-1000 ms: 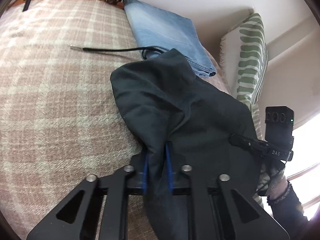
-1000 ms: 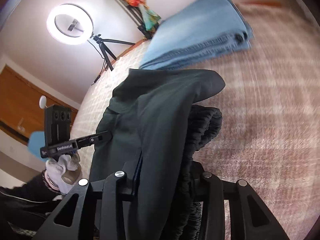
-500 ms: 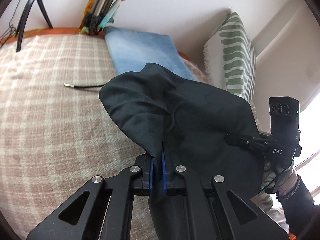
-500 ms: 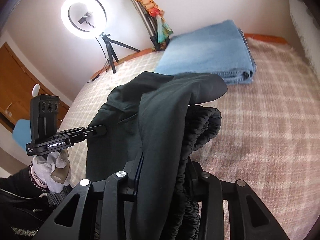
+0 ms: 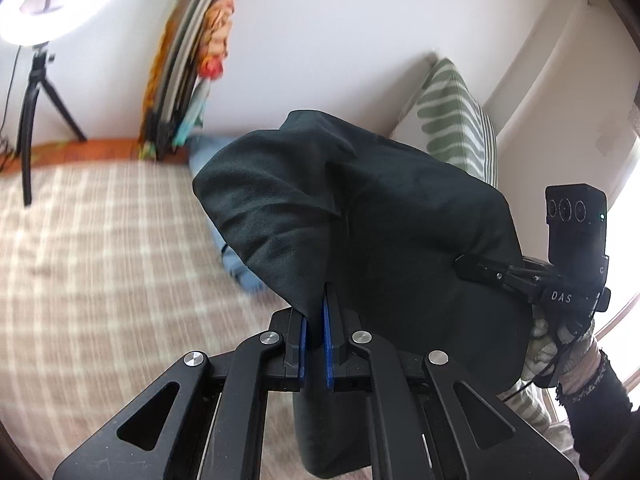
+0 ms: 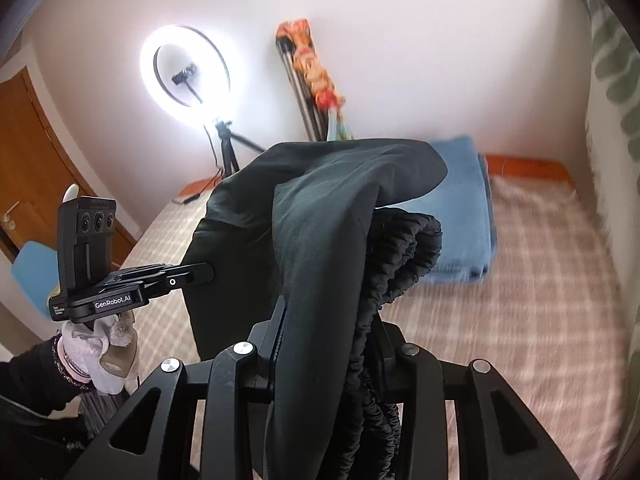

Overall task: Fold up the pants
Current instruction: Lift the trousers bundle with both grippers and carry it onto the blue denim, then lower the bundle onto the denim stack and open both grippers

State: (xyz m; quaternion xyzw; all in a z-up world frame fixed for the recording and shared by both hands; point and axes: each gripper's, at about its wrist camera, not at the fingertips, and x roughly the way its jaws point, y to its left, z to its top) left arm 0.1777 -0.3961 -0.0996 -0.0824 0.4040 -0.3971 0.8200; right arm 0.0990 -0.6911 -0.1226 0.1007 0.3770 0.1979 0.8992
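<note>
Dark pants (image 5: 360, 220) hang bunched in the air above the plaid bed (image 5: 100, 260), held up between both grippers. My left gripper (image 5: 316, 312) is shut on a thin fold of the cloth, its blue pads nearly together. In the right wrist view it shows at the left (image 6: 202, 274), biting the pants' edge. My right gripper (image 6: 332, 320) is shut on a thick bundle of the pants (image 6: 320, 220) that includes the gathered elastic waistband (image 6: 404, 256); cloth hides its fingertips. In the left wrist view the right gripper (image 5: 466, 266) grips the far side.
Folded blue jeans (image 6: 460, 208) lie on the bed behind the pants. A green-striped pillow (image 5: 456, 120) leans at the right wall. A ring light (image 6: 184, 72) on a tripod and a folded colourful stand (image 6: 312, 76) are by the far wall. A door (image 6: 32, 152) and a blue chair (image 6: 32, 272) are at the left.
Both grippers have risen and lifted the pants higher off the bed; more wall now shows. The left jaws have closed tighter on the fold. The black cable on the bed has gone from sight.
</note>
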